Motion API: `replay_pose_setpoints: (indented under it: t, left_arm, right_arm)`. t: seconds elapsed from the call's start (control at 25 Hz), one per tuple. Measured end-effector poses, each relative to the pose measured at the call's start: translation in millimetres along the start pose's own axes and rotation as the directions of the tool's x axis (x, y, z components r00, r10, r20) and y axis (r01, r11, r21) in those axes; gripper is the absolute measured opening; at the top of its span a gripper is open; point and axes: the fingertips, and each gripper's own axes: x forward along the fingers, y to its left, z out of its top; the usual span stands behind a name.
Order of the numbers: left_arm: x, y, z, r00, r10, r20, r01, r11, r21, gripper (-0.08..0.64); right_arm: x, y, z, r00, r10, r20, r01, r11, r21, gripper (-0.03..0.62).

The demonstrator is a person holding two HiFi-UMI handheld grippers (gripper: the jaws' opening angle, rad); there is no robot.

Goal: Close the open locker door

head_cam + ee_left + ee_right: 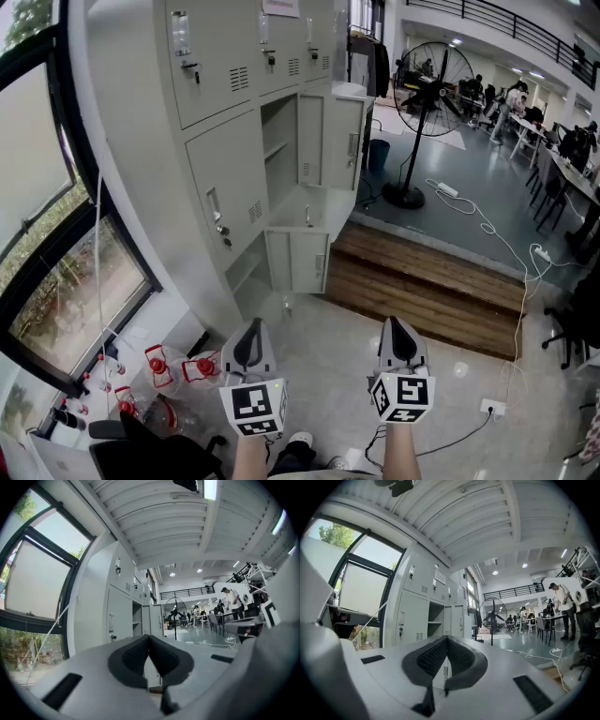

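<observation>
Your left gripper [250, 326] and right gripper [398, 323]: held level, side by side, each with jaws pressed together on nothing, aimed at the tall grey metal locker bank [225, 112]. Open grey locker door [342, 141]: swung outward, well ahead of both grippers. Its compartment [279, 141]: one shelf inside.
</observation>
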Motion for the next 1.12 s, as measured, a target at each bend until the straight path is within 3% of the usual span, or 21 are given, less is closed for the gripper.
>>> replay_pose_setpoints:
  t: [0.68,0.92,0.96,1.04,1.12]
  left_arm:
    - [4.5,5.3,-2.3,1.000,-0.001,0.002,0.001,1.000,-0.007,0.002]
    - [20.8,14.9,-6.3,1.000,-0.011,0.002,0.011,1.000,-0.012,0.002]
    - [24.7,17.3,-6.7,1.000,-0.012,0.003,0.012,1.000,-0.012,0.002]
    - [32.8,23.2,-7.8,1.000,-0.014,0.006,0.014,1.000,-0.013,0.002]
    - [41.0,30.5,-9.5,1.000,-0.016,0.008,0.016,1.000,-0.011,0.002]
  right_arm:
    - [5.7,0.8,-2.5,1.000,-0.010,0.002,0.010,1.000,0.026,0.019]
    - [26.7,18.3,-7.4,0.998,0.055,-0.010,-0.055,0.998,0.028,0.022]
    - [31.6,22.2,-8.6,0.997,0.072,-0.015,-0.072,0.997,0.030,0.034]
    - [42.2,31.0,-12.0,0.993,0.111,-0.029,-0.110,0.993,0.035,0.166]
    - [52.5,37.2,-15.1,0.992,0.122,-0.035,-0.121,0.992,0.034,0.176]
